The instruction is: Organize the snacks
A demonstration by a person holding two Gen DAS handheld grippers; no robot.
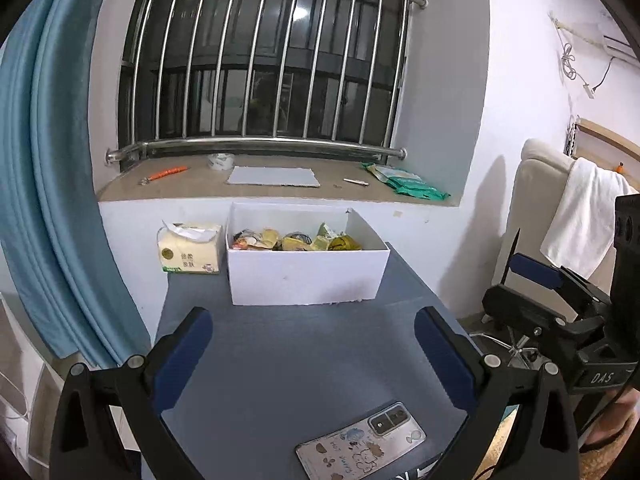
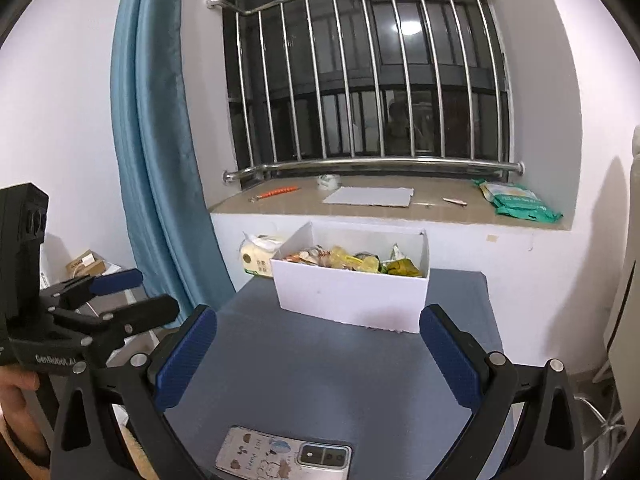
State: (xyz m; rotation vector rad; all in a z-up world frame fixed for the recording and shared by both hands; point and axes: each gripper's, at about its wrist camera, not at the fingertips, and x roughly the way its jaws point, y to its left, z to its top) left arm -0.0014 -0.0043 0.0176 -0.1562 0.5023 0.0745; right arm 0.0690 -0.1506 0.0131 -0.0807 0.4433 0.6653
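Fingers [image 1: 188, 360] of the left gripper [image 1: 314, 354] are spread wide w/ nothing between them but bare table top; same for the right gripper [image 2: 318, 352], its blue pads [image 2: 450, 354] wide apart and empty. Both hang above the near part of the gray table [image 1: 304, 352], apart from everything on it.

Largest first. Table runs away from both sets of fingers to the white wall. White box [image 1: 306, 276] sits at its far end, straight ahead of the left fingers and beyond their tips, long axis crosswise to them, open top up. In the right view the box [image 2: 352, 294] is ahead too, but turned so one corner points toward the left finger. Snacks [image 1: 296, 240] lie inside the box in a loose heap, yellow, green and orange-ish packets; which way each one points I can't tell.

Tissue pack [image 1: 191, 249] stands just beside the box, on its left side, ahead of the left finger. Phone [image 1: 362, 442] lies flat, back up, below and between the fingers, nearer the right finger in the left view, long axis diagonal; in the right view the phone [image 2: 284, 456] lies nearly crosswise.
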